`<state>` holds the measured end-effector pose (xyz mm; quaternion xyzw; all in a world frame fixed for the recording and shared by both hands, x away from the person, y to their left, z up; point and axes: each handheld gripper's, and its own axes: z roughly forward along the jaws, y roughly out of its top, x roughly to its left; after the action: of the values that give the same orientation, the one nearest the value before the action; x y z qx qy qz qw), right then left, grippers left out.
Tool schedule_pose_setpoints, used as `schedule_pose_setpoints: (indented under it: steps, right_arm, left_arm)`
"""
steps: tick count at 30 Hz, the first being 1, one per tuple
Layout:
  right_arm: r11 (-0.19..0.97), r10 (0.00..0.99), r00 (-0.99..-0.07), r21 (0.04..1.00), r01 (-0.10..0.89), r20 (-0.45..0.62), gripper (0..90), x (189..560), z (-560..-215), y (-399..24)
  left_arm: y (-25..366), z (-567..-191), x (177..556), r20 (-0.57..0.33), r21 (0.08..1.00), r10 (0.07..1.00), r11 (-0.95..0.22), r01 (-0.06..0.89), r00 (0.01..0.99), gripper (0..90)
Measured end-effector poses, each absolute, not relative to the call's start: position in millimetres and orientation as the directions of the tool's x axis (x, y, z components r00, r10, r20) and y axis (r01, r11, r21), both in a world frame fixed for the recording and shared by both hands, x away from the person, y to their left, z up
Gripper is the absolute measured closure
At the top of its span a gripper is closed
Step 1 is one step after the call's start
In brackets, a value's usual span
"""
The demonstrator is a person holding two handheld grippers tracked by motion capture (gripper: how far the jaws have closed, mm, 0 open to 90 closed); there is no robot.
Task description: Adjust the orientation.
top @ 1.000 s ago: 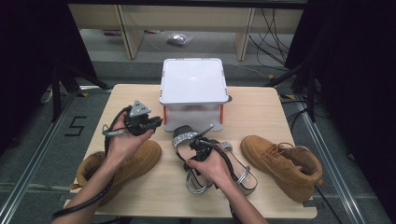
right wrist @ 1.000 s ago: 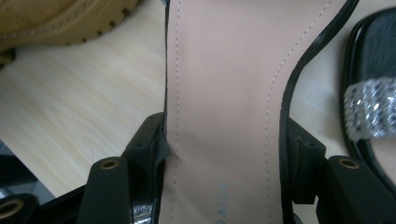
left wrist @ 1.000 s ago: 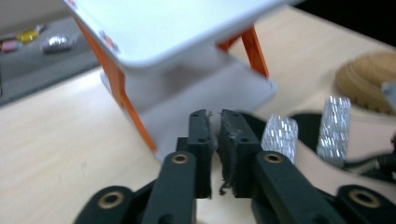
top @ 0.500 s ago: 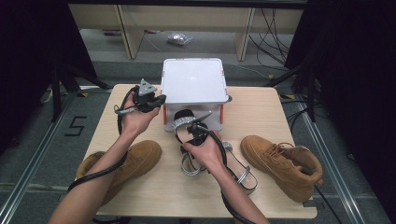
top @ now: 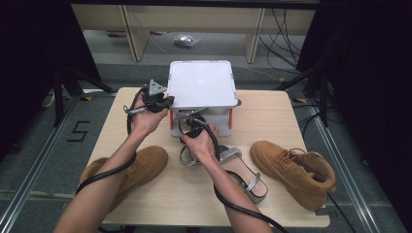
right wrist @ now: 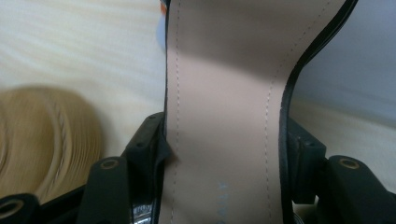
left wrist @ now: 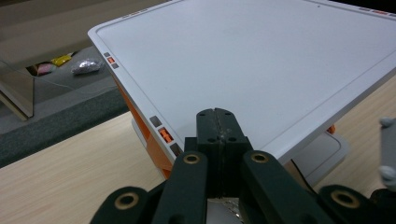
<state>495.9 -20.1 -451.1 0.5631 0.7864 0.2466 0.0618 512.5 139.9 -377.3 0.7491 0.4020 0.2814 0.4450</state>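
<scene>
I see my left gripper (top: 163,103) raised at the left edge of the white lid (top: 201,90) of the box, touching or just beside it. My right gripper (top: 194,121) sits at the box's near side, over the pale wooden table (top: 262,111). A silver sandal (top: 243,177) lies under my right forearm. One tan boot (top: 296,170) rests to the right, another tan boot (top: 141,167) by my left forearm.

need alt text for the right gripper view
A sandal's beige stitched insole with black edging fills the middle, clamped at its sides between the right gripper's black jaws. A blurred tan suede boot sits at lower left on the pale wooden table.
</scene>
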Motion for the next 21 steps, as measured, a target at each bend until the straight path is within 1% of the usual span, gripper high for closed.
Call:
schedule_pose_setpoints:
  steps: [2, 3, 7, 10, 12, 15, 16, 18, 19, 20, 21]
  right_arm:
    - [0.242, 0.917, -0.359, 0.475, 0.846, 0.172, 42.5, 500, -455, -17]
    - [0.21, 0.926, -0.327, 0.461, 0.862, 0.19, 42.5, 500, -453, -14]
    - [0.214, 0.929, -0.329, 0.479, 0.851, 0.171, 42.4, 505, -460, -11]
    - [0.205, 0.932, -0.319, 0.48, 0.853, 0.17, 42.3, 507, -464, -9]
    - [0.184, 0.938, -0.297, 0.473, 0.862, 0.176, 42.0, 508, -467, -6]
    - [0.21, 0.937, -0.313, 0.469, 0.858, 0.153, 41.9, 510, -469, -6]
    - [0.175, 0.949, -0.275, 0.472, 0.864, 0.152, 41.8, 509, -470, -3]
    - [0.235, 0.931, -0.335, 0.467, 0.853, 0.143, 41.7, 511, -472, -6]
    - [0.219, 0.933, -0.323, 0.465, 0.858, 0.157, 41.5, 512, -472, -5]
    - [0.216, 0.942, -0.31, 0.482, 0.849, 0.125, 41.3, 513, -475, -5]
    - [0.267, 0.926, -0.358, 0.459, 0.847, 0.123, 41.1, 513, -476, -8]
  left_arm:
    - [140, -376, 513, 0.067, 0.889, 0.852, -0.287, 0.356, 0.519, 89.6]
    - [140, -376, 513, 0.068, 0.888, 0.851, -0.29, 0.357, 0.521, 89.6]
    - [139, -376, 513, 0.065, 0.888, 0.853, -0.286, 0.36, 0.517, 89.6]
    - [140, -375, 513, 0.084, 0.882, 0.85, -0.307, 0.358, 0.521, 89.6]
    - [138, -375, 513, 0.078, 0.885, 0.852, -0.298, 0.359, 0.517, 89.7]
    - [138, -375, 513, 0.079, 0.882, 0.852, -0.302, 0.362, 0.518, 89.6]
    - [138, -375, 513, 0.082, 0.882, 0.851, -0.304, 0.36, 0.519, 89.7]
    - [138, -375, 513, 0.083, 0.882, 0.851, -0.305, 0.359, 0.519, 89.7]
    - [138, -375, 513, 0.083, 0.882, 0.851, -0.305, 0.358, 0.519, 89.7]
    - [138, -375, 513, 0.081, 0.883, 0.851, -0.303, 0.359, 0.519, 89.7]
    - [138, -375, 513, 0.078, 0.883, 0.851, -0.301, 0.361, 0.519, 89.7]
